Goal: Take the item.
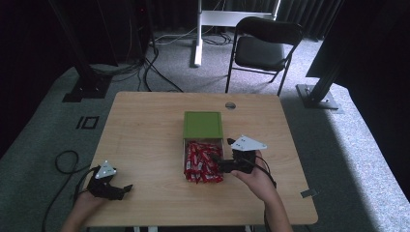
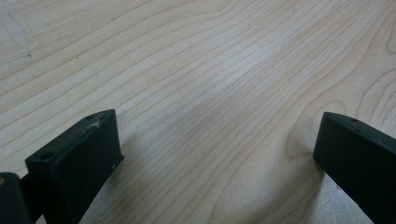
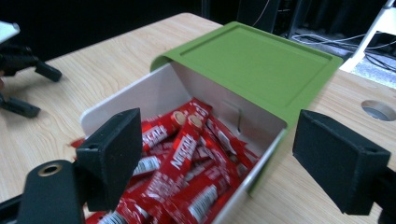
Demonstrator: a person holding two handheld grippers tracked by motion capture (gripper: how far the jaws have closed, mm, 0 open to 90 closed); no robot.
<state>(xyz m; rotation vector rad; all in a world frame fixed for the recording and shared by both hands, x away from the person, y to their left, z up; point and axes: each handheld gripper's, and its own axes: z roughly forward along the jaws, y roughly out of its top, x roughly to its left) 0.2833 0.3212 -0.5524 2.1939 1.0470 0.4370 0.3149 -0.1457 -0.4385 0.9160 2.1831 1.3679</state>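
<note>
A green box stands mid-table, and its white drawer is pulled out toward me. The drawer is heaped with several red sachets. My right gripper hovers at the drawer's right side, pointing left over the sachets, open and empty. In the right gripper view the right gripper has its jaws spread wide on either side of the red sachets, under the green box. My left gripper rests near the table's front left. In its own view the left gripper is open over bare wood.
The wooden table has a round cable hole behind the box. A black chair and black frame posts stand on the grey carpet beyond the far edge. The left gripper shows far off in the right gripper view.
</note>
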